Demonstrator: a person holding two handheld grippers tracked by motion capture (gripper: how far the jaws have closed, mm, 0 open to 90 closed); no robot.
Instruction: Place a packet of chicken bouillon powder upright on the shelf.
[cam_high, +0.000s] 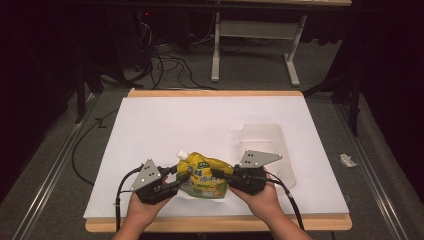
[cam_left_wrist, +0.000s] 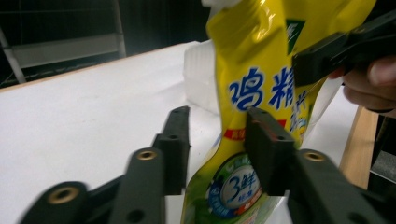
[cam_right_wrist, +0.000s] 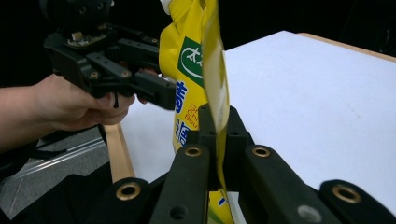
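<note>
A yellow spouted pouch (cam_high: 202, 177) with blue and green print is held up off the white sheet, near the table's front edge, between the two grippers. My right gripper (cam_high: 217, 174) is shut on the pouch's side edge; in the right gripper view its jaws (cam_right_wrist: 218, 126) pinch the thin yellow seam of the pouch (cam_right_wrist: 187, 60). My left gripper (cam_high: 182, 177) is at the pouch's other side. In the left gripper view its jaws (cam_left_wrist: 217, 140) stand apart, with the pouch's (cam_left_wrist: 261, 70) lower edge between them, against one jaw and clear of the other.
A clear plastic tub (cam_high: 265, 140) lies on the white sheet (cam_high: 200, 120) behind the right hand. The wooden table edge (cam_high: 215, 224) runs just under both hands. A paper scrap (cam_high: 347, 160) lies on the grey floor at right; cables and a desk frame (cam_high: 217, 50) stand beyond.
</note>
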